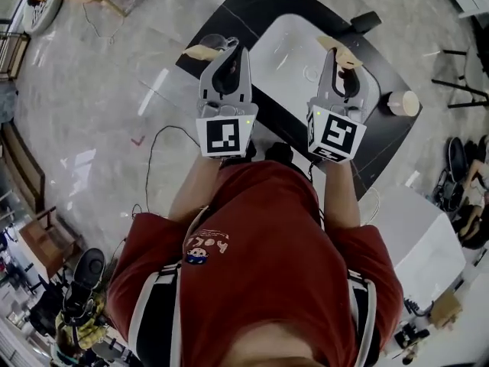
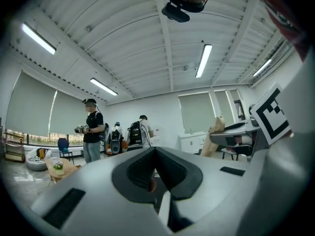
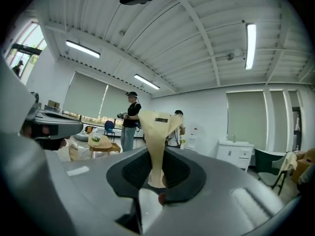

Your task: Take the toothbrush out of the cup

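The person's shirt (image 1: 252,235) fills the lower frame. At centre left, the left gripper (image 1: 201,51) has its fingers pressed together, empty. At centre right, the right gripper (image 1: 338,49) has its fingers narrowly closed, with nothing seen between them. Beyond lies the table (image 1: 290,48), with what looks like the cup (image 1: 403,102) at its right edge. The toothbrush cannot be made out.

No text can be read; the small print on the red shirt (image 1: 267,258) is too blurred.

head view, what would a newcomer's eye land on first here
The left gripper and right gripper stand out, side by side with black-and-white markers, just ahead of the person's red shirt. Beyond them is a white table, with a cup near its right edge.
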`<state>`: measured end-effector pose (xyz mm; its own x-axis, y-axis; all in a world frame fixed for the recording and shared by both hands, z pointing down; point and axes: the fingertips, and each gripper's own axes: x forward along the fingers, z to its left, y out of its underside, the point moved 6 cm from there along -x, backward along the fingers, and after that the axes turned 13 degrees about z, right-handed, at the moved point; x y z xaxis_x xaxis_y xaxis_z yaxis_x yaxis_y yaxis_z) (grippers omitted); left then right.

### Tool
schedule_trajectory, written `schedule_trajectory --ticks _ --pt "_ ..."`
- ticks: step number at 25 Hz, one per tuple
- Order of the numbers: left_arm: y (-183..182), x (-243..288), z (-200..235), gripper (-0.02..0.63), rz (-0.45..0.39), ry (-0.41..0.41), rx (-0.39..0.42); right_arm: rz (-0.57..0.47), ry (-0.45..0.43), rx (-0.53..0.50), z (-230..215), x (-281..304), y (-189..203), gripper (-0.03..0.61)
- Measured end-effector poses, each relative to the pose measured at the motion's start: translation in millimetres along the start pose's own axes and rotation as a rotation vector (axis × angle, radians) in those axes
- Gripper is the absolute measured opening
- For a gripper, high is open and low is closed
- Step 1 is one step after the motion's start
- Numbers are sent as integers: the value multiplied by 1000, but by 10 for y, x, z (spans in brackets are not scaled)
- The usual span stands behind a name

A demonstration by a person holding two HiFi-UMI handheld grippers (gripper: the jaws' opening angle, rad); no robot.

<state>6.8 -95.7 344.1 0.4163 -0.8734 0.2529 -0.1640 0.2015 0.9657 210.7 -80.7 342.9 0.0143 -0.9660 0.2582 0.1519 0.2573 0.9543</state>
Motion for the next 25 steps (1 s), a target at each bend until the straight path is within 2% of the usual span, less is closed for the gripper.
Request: schedule_trajectory --ticks 6,13,15,17,21,25 --pt "177 -247 430 5 4 -122 -17 -14 -104 -26 478 196 -60 66" --pt "382 -366 834 5 35 -205 -30 -12 -161 -48 904 418 -129 66" --pt "457 -355 889 8 62 -204 -39 -8 -167 -51 967 464 -132 66" --pt "548 -329 921 83 91 -179 -45 -2 -168 -53 1022 498 -137 66" --pt "785 -240 982 183 108 -120 -55 7 -163 -53 1132 555 -140 66" --pt "1015 -97 1018 242 169 -71 -73 25 -143 -65 1176 590 -116 66"
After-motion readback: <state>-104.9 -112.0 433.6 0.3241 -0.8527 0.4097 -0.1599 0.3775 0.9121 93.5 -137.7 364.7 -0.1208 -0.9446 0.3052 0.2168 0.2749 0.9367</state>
